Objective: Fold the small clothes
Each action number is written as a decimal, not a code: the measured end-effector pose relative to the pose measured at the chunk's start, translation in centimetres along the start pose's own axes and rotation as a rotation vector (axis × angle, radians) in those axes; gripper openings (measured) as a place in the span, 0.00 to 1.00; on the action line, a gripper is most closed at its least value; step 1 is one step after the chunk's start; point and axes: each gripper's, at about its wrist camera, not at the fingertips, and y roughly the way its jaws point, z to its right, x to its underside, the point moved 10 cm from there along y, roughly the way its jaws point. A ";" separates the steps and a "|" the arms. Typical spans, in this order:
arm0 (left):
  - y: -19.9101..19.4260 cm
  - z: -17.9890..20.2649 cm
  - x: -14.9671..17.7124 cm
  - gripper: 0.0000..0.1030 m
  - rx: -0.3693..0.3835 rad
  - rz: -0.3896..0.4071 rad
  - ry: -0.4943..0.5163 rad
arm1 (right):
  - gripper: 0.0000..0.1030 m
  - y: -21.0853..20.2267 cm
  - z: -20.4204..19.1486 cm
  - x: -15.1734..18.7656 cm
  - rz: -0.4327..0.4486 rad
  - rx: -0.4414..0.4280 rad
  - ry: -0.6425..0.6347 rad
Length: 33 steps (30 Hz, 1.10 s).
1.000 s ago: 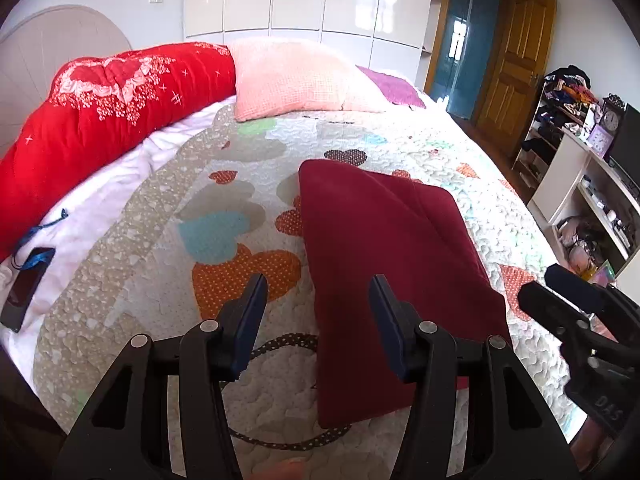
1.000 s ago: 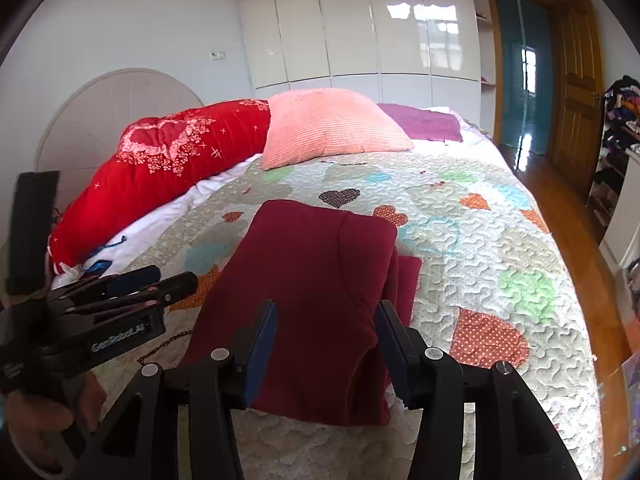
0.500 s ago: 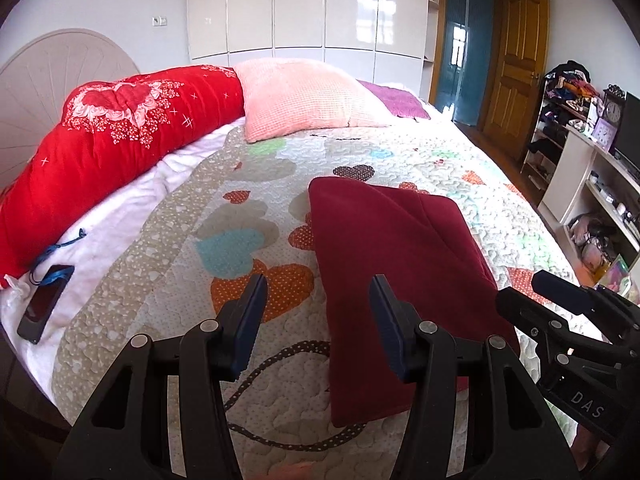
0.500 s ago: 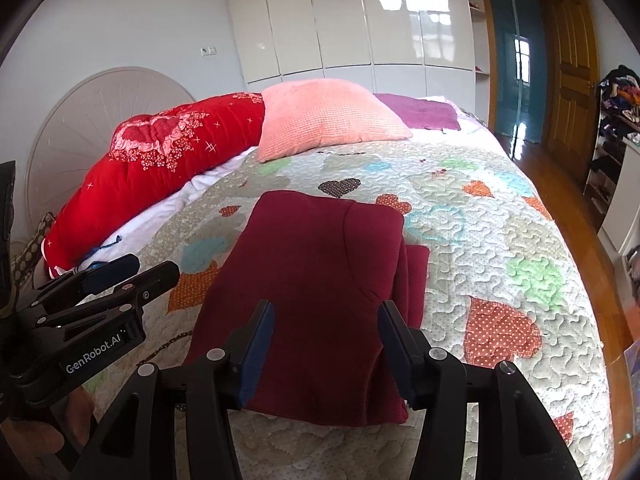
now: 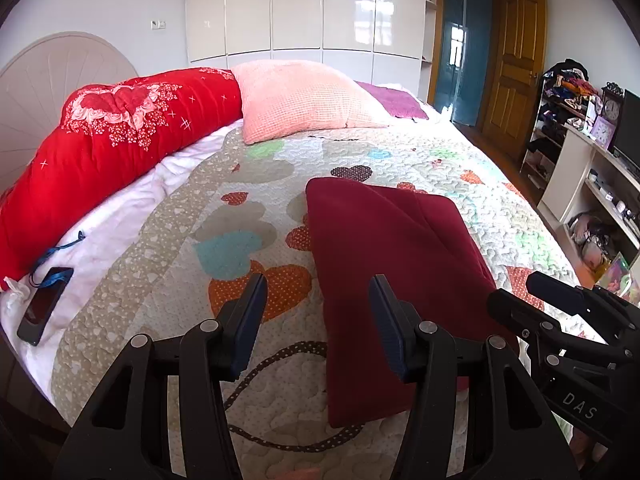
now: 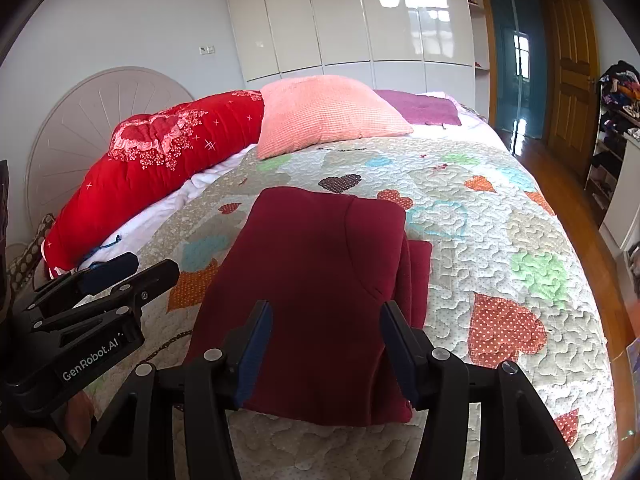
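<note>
Dark red garment (image 6: 316,280): folded into a flat rectangle with a second layer edge showing along its right side, lying on the heart-patterned quilt (image 6: 500,240). Left gripper (image 5: 318,300) and right gripper (image 6: 326,326): jaws apart, empty, above its near edge.

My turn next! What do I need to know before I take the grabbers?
Left gripper: open, nothing in it, above the bedspread by the garment's left edge.
Right gripper: open, jaws have just been opening, nothing pinched, over the garment's near end.
The dark red garment lies folded into a long flat bundle on the bed, one layer sticking out on its right side.
Left to do: probably one more fold to make it shorter, or tidy that edge.
</note>
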 end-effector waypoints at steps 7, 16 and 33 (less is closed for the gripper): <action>0.1 0.1 0.1 0.51 0.001 -0.003 0.000 | 0.53 0.3 0.2 0.2 -0.010 -0.004 0.004; 0.3 0.1 0.3 0.51 -0.001 -0.007 0.002 | 0.53 0.7 0.0 0.4 -0.020 -0.010 0.002; 0.6 0.1 0.5 0.51 0.003 0.001 0.006 | 0.53 1.2 0.0 0.9 -0.038 -0.014 0.004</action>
